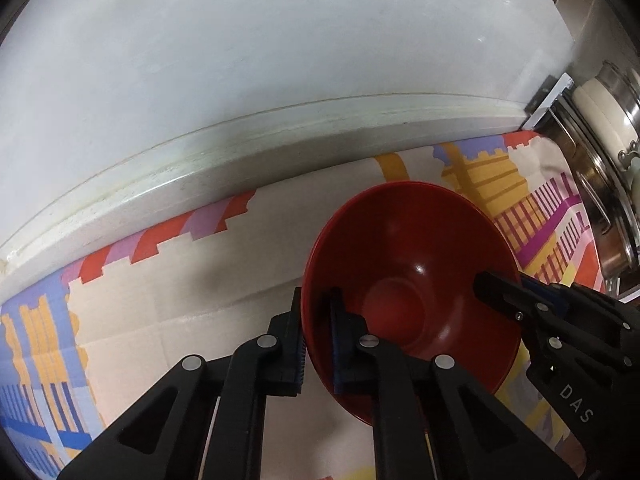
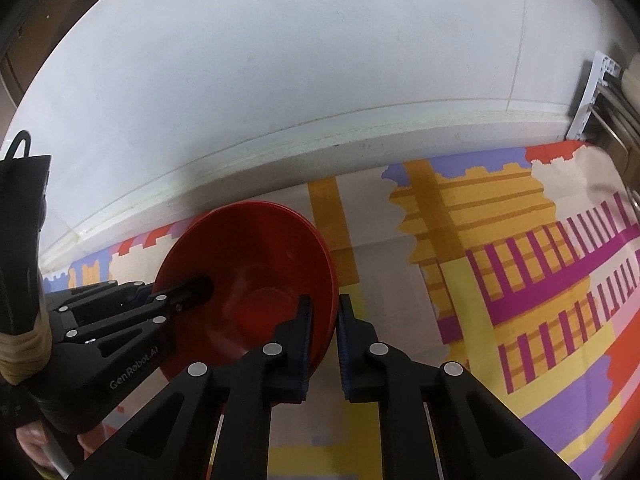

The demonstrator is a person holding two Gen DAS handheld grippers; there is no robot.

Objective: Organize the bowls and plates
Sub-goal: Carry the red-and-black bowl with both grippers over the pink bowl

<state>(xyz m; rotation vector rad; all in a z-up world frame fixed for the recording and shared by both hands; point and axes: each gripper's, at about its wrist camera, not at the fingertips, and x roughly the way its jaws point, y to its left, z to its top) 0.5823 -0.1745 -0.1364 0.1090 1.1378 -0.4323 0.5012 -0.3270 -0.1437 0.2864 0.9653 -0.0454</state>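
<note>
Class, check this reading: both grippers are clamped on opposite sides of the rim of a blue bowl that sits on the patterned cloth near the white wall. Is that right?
One detail is wrong: the bowl is red, not blue, as both wrist views show. The rest holds: the left gripper and the right gripper each pinch its rim from opposite sides, on the patterned cloth near the white wall.

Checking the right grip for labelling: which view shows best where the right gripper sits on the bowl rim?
Right wrist. There the right gripper straddles the red bowl's rim, one finger inside and one outside, shut on it. Left wrist shows the right gripper only from the side, its inner finger in the bowl, the outer one hidden.
</note>
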